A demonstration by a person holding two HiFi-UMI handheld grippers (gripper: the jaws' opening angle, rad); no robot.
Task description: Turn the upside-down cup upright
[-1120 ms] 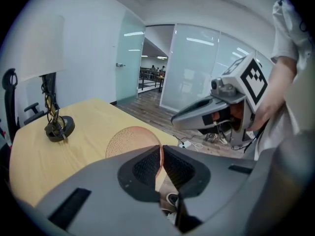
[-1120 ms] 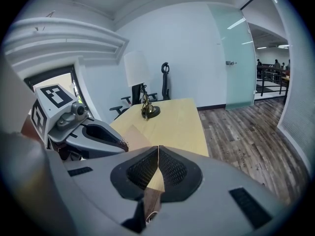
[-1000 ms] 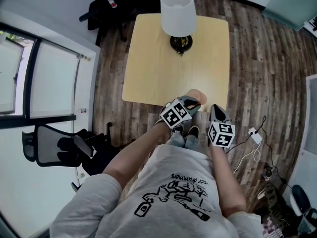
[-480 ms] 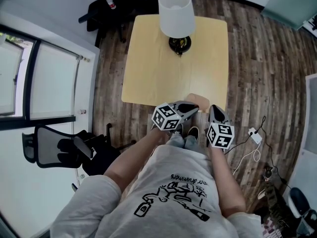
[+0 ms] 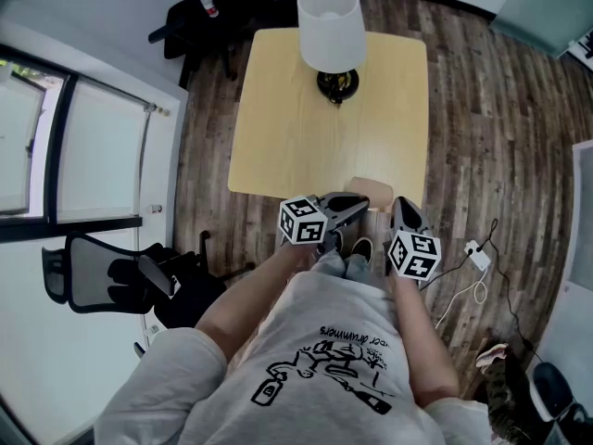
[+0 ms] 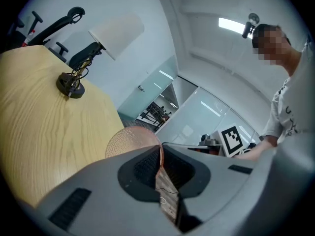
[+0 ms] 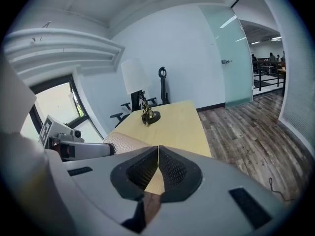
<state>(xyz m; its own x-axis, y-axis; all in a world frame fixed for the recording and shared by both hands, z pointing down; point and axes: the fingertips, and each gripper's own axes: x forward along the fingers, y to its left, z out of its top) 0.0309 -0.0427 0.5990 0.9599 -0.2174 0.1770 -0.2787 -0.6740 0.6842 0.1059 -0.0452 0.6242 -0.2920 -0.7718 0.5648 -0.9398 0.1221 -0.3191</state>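
Note:
A pinkish textured cup (image 5: pixel 372 191) hangs over the near edge of the light wooden table (image 5: pixel 306 119), turned so that its side shows from above. My left gripper (image 5: pixel 361 202) is shut on its wall. In the left gripper view the thin cup wall runs between the pads, just by the left gripper (image 6: pixel 161 152), and the cup body (image 6: pixel 129 140) bulges to the left. My right gripper (image 5: pixel 401 206) is just right of the cup, shut on nothing. In the right gripper view the right gripper (image 7: pixel 158 154) has the cup (image 7: pixel 123 142) and the left gripper (image 7: pixel 78 150) to its left.
A lamp with a white shade (image 5: pixel 331 24) stands at the table's far end. Black office chairs (image 5: pixel 199 12) are behind the table and another chair (image 5: pixel 102 272) is at the left. A power strip with cables (image 5: pixel 478 254) lies on the wooden floor at the right.
The left gripper has rolled and risen a little with the cup; its marker cube has swung left. The cup now shows its side instead of a round end. The right gripper has stayed put.

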